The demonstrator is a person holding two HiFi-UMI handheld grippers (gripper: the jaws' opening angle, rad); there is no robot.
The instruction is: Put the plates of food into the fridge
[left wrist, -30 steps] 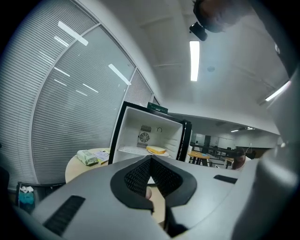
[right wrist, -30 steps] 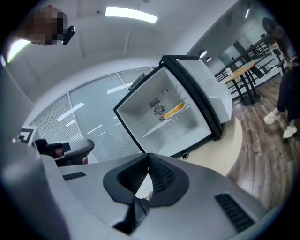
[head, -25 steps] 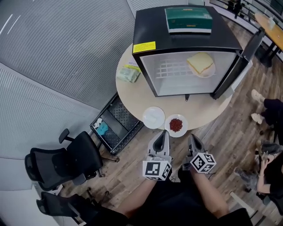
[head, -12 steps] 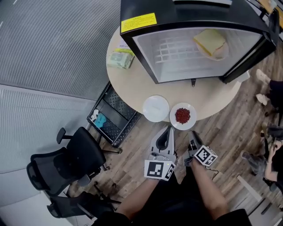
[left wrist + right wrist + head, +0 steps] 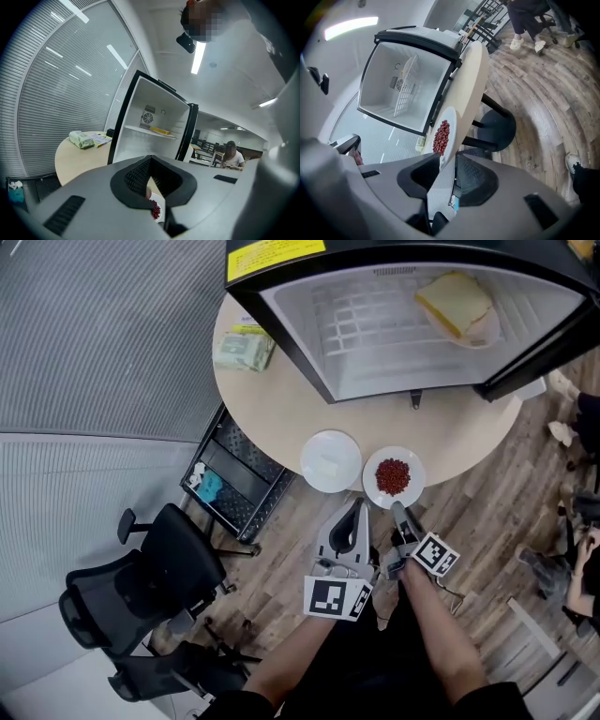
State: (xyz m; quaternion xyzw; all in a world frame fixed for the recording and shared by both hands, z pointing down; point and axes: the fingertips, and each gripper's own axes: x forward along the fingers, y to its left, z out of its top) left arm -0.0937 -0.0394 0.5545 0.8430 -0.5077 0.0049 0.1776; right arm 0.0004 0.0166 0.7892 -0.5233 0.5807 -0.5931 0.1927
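Beige round table (image 5: pixel 281 418) carries a black fridge (image 5: pixel 394 362) with its door (image 5: pixel 539 367) swung open. Inside, on the wire shelf, lies one plate with a sandwich (image 5: pixel 457 304). A green packet (image 5: pixel 243 348) rests on the table beside the fridge.

Two more plates sit side by side at the table's near edge, in front of the open fridge. One is a white plate (image 5: pixel 331 461), and to its right is a plate of red food (image 5: pixel 372 479).

The right gripper (image 5: pixel 397 512) reaches to the near rim of the red-food plate. Its fingers (image 5: pixel 478 180) stand wide apart and have just been opening. In the right gripper view the plate's rim runs between them, with neither pad pressing on it. The plate rests on the table.

The left gripper (image 5: pixel 358 507) is held just short of the table edge, between the two plates and touching neither. Its fingers (image 5: pixel 133 178) are closed together with nothing between them. The left gripper view shows the red food through the notch beyond the fingers.

On the wood floor left of the table stand a black crate (image 5: pixel 234 486) and an office chair (image 5: pixel 150 582).
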